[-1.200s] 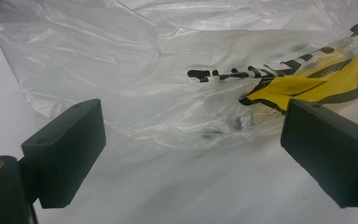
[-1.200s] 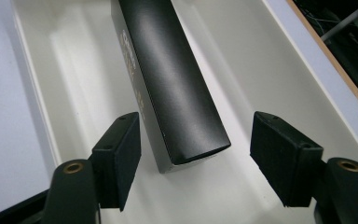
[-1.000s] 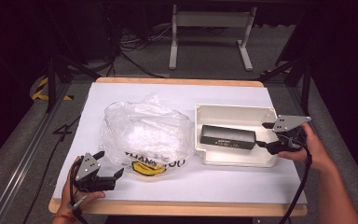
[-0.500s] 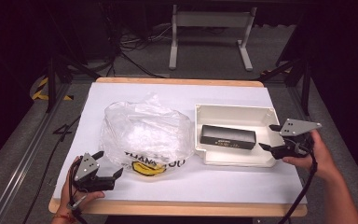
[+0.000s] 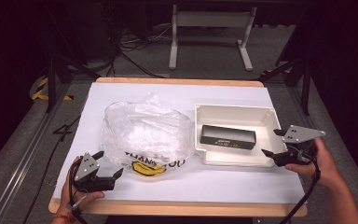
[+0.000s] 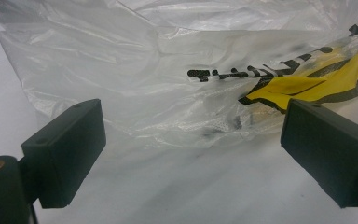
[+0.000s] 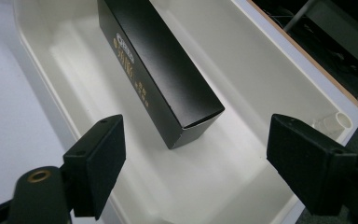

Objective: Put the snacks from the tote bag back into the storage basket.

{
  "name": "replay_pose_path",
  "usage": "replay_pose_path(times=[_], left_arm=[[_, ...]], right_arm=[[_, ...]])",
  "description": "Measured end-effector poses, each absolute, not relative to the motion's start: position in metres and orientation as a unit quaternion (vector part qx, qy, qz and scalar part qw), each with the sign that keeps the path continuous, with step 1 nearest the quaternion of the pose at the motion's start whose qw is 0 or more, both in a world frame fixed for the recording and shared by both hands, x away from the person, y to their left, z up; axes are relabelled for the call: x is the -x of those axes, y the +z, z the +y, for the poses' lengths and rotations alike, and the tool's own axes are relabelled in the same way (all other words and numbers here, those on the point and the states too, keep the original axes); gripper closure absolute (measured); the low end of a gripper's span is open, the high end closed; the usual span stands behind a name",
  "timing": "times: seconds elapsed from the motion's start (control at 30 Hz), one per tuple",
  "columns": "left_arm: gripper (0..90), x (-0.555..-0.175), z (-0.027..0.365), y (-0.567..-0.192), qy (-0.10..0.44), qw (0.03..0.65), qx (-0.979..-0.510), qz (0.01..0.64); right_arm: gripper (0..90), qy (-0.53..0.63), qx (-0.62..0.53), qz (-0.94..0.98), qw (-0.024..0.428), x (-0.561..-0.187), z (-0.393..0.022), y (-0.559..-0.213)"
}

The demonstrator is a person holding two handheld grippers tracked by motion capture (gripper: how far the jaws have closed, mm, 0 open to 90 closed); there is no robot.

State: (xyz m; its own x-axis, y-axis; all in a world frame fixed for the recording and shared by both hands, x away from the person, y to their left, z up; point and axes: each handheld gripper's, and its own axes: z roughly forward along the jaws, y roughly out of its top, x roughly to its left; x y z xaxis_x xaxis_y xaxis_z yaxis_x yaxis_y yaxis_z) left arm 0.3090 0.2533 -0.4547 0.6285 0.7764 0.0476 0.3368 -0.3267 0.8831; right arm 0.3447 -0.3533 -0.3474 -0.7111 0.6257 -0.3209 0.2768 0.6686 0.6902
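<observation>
High view: a long black cardboard box with gold lettering (image 5: 228, 137) lies flat inside a shallow white plastic tray (image 5: 235, 161) on the white-covered bench (image 5: 223, 179). The right gripper (image 5: 271, 142) sits just off the tray's right edge, its jaws having just been opening, nothing between them. The left gripper (image 5: 108, 163) rests spread beside a crumpled clear plastic bag with a yellow print (image 5: 144, 133).

Left gripper view: the jaws stand wide, the bag (image 6: 168, 79) just ahead, untouched.

Right gripper view: the spread jaws frame the box's (image 7: 161, 70) near end, apart from it, over the tray (image 7: 44, 60).

Risk, as I judge it: closing askew on the box's open-flapped end could crush the card or skid it against the tray wall.
</observation>
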Motion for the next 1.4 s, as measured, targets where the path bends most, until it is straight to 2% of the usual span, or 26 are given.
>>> replay_pose_path(times=[0.7, 1.4], left_arm=[[7.6, -0.308, 0.254, -0.454, 0.241, 0.459, -0.777, 0.358], [7.6, -0.309, 0.253, -0.454, 0.241, 0.459, -0.777, 0.358]], right_arm=[[14.0, 0.336, -0.287, 0.85, 0.288, -0.319, -0.363, -0.371], [7.5, 0.405, -0.355, 0.769, 0.345, -0.286, -0.377, -0.406]])
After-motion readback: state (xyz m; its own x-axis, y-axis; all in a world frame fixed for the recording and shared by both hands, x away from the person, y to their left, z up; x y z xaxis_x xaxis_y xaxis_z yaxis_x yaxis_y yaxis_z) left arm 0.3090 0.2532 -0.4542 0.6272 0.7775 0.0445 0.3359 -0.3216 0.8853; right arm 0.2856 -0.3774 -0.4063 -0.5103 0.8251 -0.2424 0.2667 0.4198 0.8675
